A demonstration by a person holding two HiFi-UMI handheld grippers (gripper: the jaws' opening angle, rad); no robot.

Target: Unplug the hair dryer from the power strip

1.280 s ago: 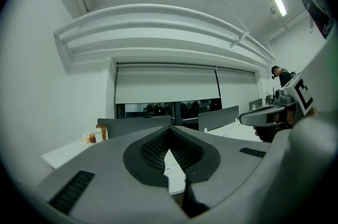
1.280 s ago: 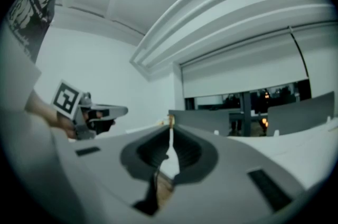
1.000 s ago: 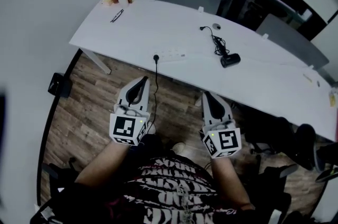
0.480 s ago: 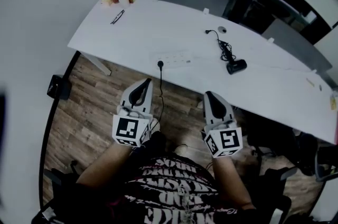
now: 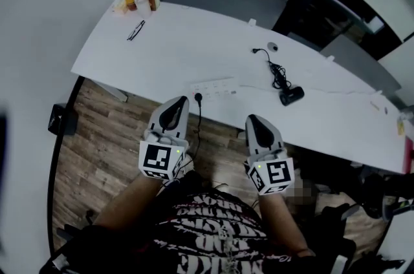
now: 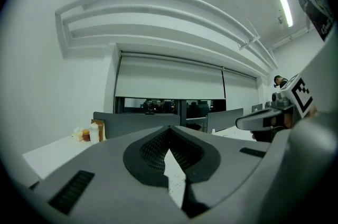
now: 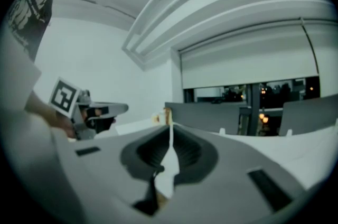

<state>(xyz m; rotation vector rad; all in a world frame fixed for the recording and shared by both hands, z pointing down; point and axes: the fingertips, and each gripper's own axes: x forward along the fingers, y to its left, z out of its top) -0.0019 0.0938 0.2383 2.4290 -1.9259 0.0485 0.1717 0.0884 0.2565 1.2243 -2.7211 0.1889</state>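
Approach stage; no contact with anything yet. The person is standing at the near edge of the white table (image 5: 162,50), holding both grippers side by side over the floor, short of the tabletop.

- left gripper (image 5: 179,100): jaws closed tip to tip, carrying nothing.
- right gripper (image 5: 253,118): likewise closed and empty.
- Judgement: jaws are being kept closed because nothing is yet in reach.

The power strip (image 5: 215,88) is lying near the table's front edge, just ahead and between the grippers. A black plug (image 5: 198,97) is sitting at its left end, its cable hanging off the edge. The hair dryer (image 5: 292,95) is lying further right, its cord (image 5: 278,74) bunched behind it. Whether that plug is the dryer's cannot be told.
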